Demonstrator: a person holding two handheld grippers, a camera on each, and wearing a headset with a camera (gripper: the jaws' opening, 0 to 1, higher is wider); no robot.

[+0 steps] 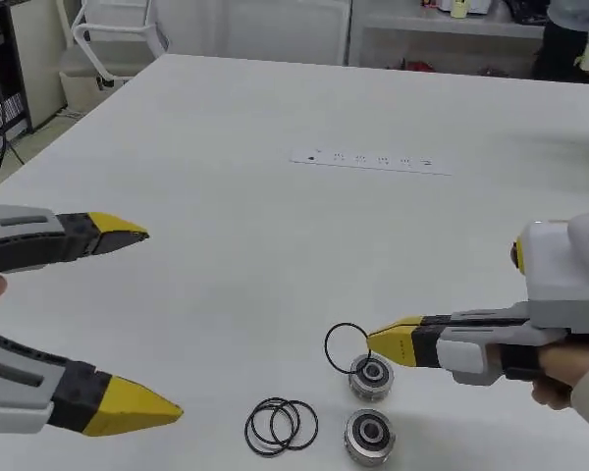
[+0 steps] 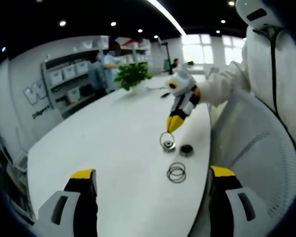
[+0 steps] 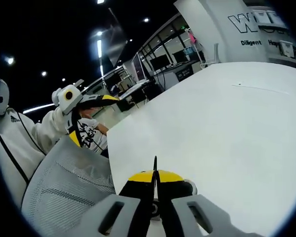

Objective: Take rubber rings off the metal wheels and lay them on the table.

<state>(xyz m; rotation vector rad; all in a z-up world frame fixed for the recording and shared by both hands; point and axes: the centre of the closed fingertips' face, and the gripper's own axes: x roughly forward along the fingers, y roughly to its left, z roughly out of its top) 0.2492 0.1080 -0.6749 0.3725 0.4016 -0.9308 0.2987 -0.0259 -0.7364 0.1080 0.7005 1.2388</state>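
At near right of table (image 1: 226, 196): rubber ring (image 1: 326, 347) is pinched in the right tool (image 1: 378, 343). Its loop stands out from the yellow tips, just above and beside the farther metal wheel (image 1: 371, 377). Cannot tell whether its lower edge touches that wheel. In the right gripper view the jaws are pressed together, with the ring edge-on as a thin black line rising between them.

Handling (judged): ring is a thin, light, limp cord. It should stretch and spring back, and may flick out of a shallow pinch. Best hold is a short arc of cord, seated back from the very tips, then lay it flat rather than drop it. Wheels look solid and heavy enough to sit still, though one could skid on the smooth top if the ring drags.

Nearer wheel (image 1: 370, 435): too small to tell whether a ring sits on it. Loose rings (image 1: 280, 425) lie overlapped just to its left.

Left tool (image 1: 164, 323): jaws wide apart, holding nothing, well apart from the wheels.
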